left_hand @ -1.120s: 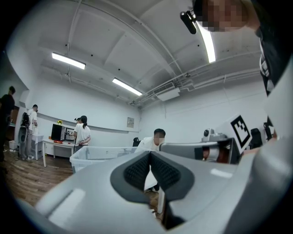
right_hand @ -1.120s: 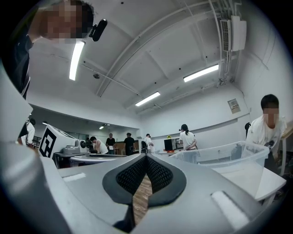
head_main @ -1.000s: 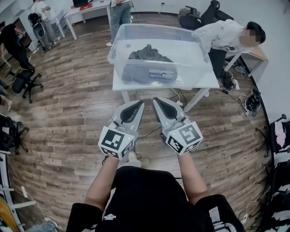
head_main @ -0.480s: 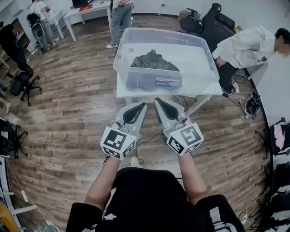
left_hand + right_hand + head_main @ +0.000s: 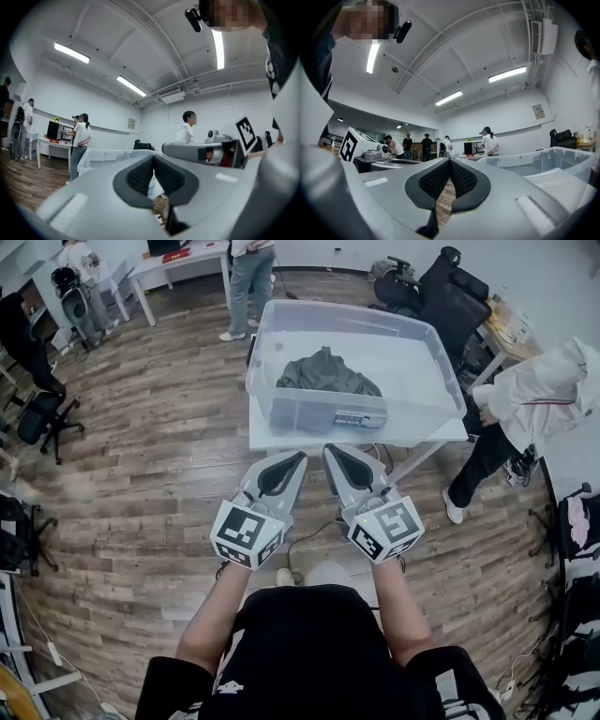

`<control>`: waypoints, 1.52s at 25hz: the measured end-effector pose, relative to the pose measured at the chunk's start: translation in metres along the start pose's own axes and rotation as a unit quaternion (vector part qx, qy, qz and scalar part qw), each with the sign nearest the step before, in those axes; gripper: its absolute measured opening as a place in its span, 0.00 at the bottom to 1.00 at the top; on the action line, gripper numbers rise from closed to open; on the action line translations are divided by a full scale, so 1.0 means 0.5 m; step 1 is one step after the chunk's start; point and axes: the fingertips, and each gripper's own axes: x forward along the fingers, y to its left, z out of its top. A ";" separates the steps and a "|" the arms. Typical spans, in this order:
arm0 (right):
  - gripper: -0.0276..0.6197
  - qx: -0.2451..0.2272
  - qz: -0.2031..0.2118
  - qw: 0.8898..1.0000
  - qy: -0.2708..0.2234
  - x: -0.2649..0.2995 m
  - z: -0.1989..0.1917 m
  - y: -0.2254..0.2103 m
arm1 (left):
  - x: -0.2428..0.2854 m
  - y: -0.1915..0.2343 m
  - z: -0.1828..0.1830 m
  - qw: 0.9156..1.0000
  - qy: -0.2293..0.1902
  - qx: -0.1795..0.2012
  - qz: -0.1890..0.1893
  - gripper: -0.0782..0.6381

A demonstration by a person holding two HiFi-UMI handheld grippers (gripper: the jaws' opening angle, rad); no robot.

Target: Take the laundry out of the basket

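Left gripper: the left gripper point(image 5: 292, 461) has its jaws clenched on nothing; its own view shows the pads pressed together with no cloth between them.
Right gripper: the right gripper point(image 5: 334, 454) is likewise clenched and empty, just beside the left.
Laundry: a crumpled dark grey-green garment point(image 5: 326, 373) lies in the clear plastic basket point(image 5: 272, 352), towards its near-left part.
Basket: it stands on the white desk point(image 5: 267, 435) and covers most of the top.
Key relation: the garment lies straight ahead of both jaws, beyond the desk's near edge and behind the basket's near wall. Its long axis runs parallel to that edge. Both grippers look about equally near, the right perhaps slightly nearer.
Next move: the jaws would likely need to open, rise over the rim, then drop in.
Surface: brown wooden plank floor point(image 5: 150, 446) below.
Room: an office, with a person in a white jacket point(image 5: 548, 395) off the desk's right corner.
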 end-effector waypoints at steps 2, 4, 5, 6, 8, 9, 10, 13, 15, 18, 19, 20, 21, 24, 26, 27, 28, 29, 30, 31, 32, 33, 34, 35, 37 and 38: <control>0.04 0.002 -0.004 1.000 0.006 0.009 -0.007 -0.007 | 0.009 0.011 -0.004 1.000 0.001 -0.005 -0.005 0.12; 0.04 0.010 -0.010 1.000 0.006 0.014 -0.014 -0.017 | 0.015 0.018 -0.011 1.000 0.004 -0.013 -0.011 0.12; 0.04 0.012 -0.013 1.000 0.006 0.016 -0.016 -0.022 | 0.019 0.021 -0.014 1.000 0.005 -0.015 -0.013 0.12; 0.04 0.011 -0.015 1.000 0.006 0.019 -0.017 -0.027 | 0.023 0.024 -0.016 1.000 0.006 -0.016 -0.015 0.12; 0.04 0.010 -0.019 1.000 0.005 0.027 -0.016 -0.038 | 0.033 0.033 -0.019 1.000 0.007 -0.018 -0.016 0.12; 0.04 0.011 -0.020 1.000 0.004 0.030 -0.015 -0.045 | 0.039 0.037 -0.020 1.000 0.009 -0.018 -0.016 0.12; 0.04 0.013 -0.021 1.000 0.004 0.033 -0.014 -0.052 | 0.046 0.040 -0.022 1.000 0.012 -0.018 -0.017 0.12; 0.04 0.016 -0.025 1.000 0.004 0.038 -0.016 -0.074 | 0.066 0.046 -0.025 1.000 0.016 -0.018 -0.018 0.12; 0.04 0.020 -0.025 0.999 0.001 0.045 -0.019 -0.090 | 0.079 0.054 -0.024 1.000 0.016 -0.016 -0.015 0.12; 0.04 0.023 -0.024 0.999 -0.001 0.057 -0.019 -0.118 | 0.104 0.066 -0.019 1.000 0.014 -0.012 -0.010 0.12; 0.04 0.023 -0.024 0.999 -0.001 0.060 -0.018 -0.129 | 0.113 0.069 -0.017 1.000 0.013 -0.012 -0.010 0.12; 0.04 0.024 -0.025 0.999 -0.001 0.063 -0.018 -0.139 | 0.122 0.072 -0.017 1.000 0.013 -0.013 -0.009 0.12; 0.04 0.025 -0.025 0.999 -0.002 0.066 -0.017 -0.149 | 0.131 0.074 -0.016 1.000 0.012 -0.014 -0.009 0.12; 0.04 0.023 -0.023 0.999 -0.001 0.076 -0.015 -0.174 | 0.158 0.080 -0.019 1.000 0.012 -0.016 -0.007 0.12; 0.04 0.022 -0.021 1.000 0.000 0.085 -0.013 -0.191 | 0.178 0.087 -0.021 1.000 0.012 -0.018 -0.005 0.12; 0.04 0.022 -0.020 1.000 -0.001 0.089 -0.014 -0.202 | 0.189 0.090 -0.022 1.000 0.011 -0.018 -0.004 0.12; 0.04 0.023 -0.020 1.000 -0.002 0.093 -0.016 -0.213 | 0.199 0.093 -0.023 1.000 0.011 -0.018 -0.003 0.12; 0.04 0.024 -0.020 1.000 -0.001 0.097 -0.018 -0.224 | 0.210 0.096 -0.025 1.000 0.011 -0.018 -0.003 0.12; 0.04 0.024 -0.020 1.000 0.000 0.102 -0.019 -0.236 | 0.222 0.099 -0.026 1.000 0.012 -0.018 -0.002 0.12; 0.04 0.024 -0.020 1.000 0.001 0.107 -0.019 -0.248 | 0.233 0.103 -0.026 1.000 0.011 -0.018 -0.002 0.12; 0.04 0.024 -0.019 1.000 0.001 0.111 -0.018 -0.258 | 0.244 0.107 -0.026 1.000 0.011 -0.018 0.000 0.12; 0.04 0.024 -0.018 1.000 0.001 0.116 -0.017 -0.268 | 0.254 0.111 -0.025 1.000 0.010 -0.018 0.001 0.12; 0.04 0.024 -0.016 1.000 0.001 0.122 -0.016 -0.278 | 0.264 0.115 -0.025 1.000 0.010 -0.018 0.003 0.12; 0.04 0.023 -0.015 1.000 0.001 0.127 -0.016 -0.288 | 0.275 0.119 -0.024 1.000 0.009 -0.018 0.005 0.12; 0.04 0.024 -0.012 1.000 -0.001 0.136 -0.016 -0.309 | 0.296 0.125 -0.023 1.000 0.008 -0.017 0.007 0.12; 0.04 0.024 -0.011 1.000 -0.002 0.141 -0.016 -0.320 | 0.307 0.128 -0.023 1.000 0.008 -0.016 0.008 0.12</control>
